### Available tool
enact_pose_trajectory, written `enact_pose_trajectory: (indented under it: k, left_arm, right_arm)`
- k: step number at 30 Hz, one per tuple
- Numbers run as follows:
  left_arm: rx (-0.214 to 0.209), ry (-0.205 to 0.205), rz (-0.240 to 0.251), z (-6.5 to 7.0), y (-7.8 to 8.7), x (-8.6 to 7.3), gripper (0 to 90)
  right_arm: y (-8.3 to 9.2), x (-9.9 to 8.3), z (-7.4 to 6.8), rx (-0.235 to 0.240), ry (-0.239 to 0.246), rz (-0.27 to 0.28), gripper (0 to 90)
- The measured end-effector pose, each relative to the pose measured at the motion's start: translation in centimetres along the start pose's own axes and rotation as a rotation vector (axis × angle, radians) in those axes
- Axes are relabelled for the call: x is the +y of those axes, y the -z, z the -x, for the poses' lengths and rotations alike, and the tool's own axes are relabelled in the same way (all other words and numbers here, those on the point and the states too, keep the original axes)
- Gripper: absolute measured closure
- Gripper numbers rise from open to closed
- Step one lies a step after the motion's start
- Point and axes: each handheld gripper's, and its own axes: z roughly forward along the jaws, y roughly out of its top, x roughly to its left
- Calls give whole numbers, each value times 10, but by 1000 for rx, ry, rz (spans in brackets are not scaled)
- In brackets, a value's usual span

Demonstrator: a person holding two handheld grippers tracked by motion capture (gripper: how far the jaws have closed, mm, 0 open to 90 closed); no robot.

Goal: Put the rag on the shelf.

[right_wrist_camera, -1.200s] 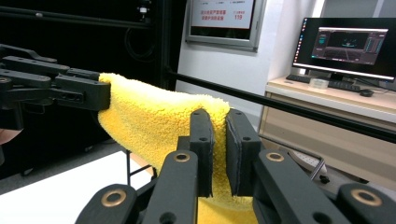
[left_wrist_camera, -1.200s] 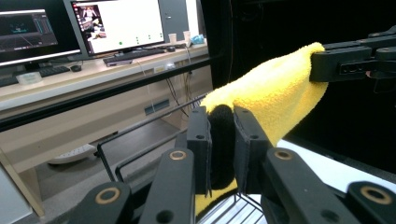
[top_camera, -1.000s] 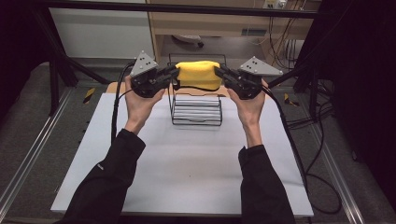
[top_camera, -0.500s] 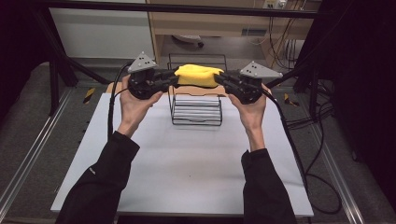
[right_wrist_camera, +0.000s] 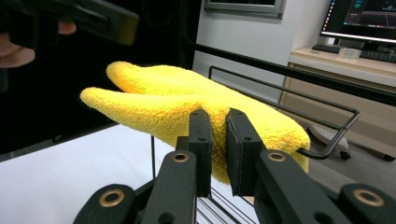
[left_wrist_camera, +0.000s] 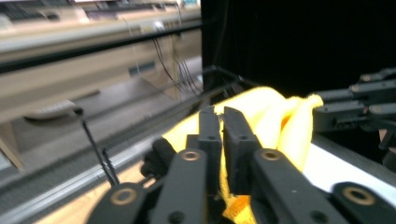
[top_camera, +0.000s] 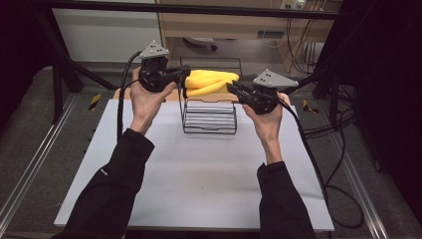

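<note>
A fluffy yellow cloth (top_camera: pixel 211 82) hangs between my two grippers just above a black wire rack (top_camera: pixel 209 119) on the white table (top_camera: pixel 199 174). My left gripper (top_camera: pixel 184 75) pinches the cloth's left end. Its jaws have just been closing, and in the left gripper view they (left_wrist_camera: pixel 221 114) press on yellow pile (left_wrist_camera: pixel 261 107). At the cloth's right end, my right gripper (top_camera: pixel 233 88) is also shut. The right gripper view shows it (right_wrist_camera: pixel 217 116) pinching the cloth (right_wrist_camera: pixel 163 102) beside the rack's top rail (right_wrist_camera: pixel 303 100). The cloth sags in folds between the two grips.
Black frame bars (top_camera: pixel 64 55) stand around the table's far side. Cables (top_camera: pixel 318 164) trail off the right edge. A wooden board (top_camera: pixel 122 94) lies behind the rack. Bare white tabletop stretches in front of the rack, between the person's forearms.
The left gripper has risen a little with the cloth's left end. The cloth, earlier spread flat over the rack's top, now bunches into folds. The right gripper has stayed put.
</note>
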Motion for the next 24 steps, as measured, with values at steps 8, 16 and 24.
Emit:
enact_pose_trajectory:
  k: [8, 16, 24]
  left_arm:
    - [-46, -14, -89, 1, -14, -23, 897]
    - [-41, -37, -113, 0, -21, -31, 898]
    - [-28, -69, -116, 2, -24, -35, 898]
  right_arm:
    - [1, -6, 1, 13, -9, -24, 797]
    - [4, -8, 1, 28, -28, -55, 669]
    - [9, 4, 3, 41, -66, -22, 524]
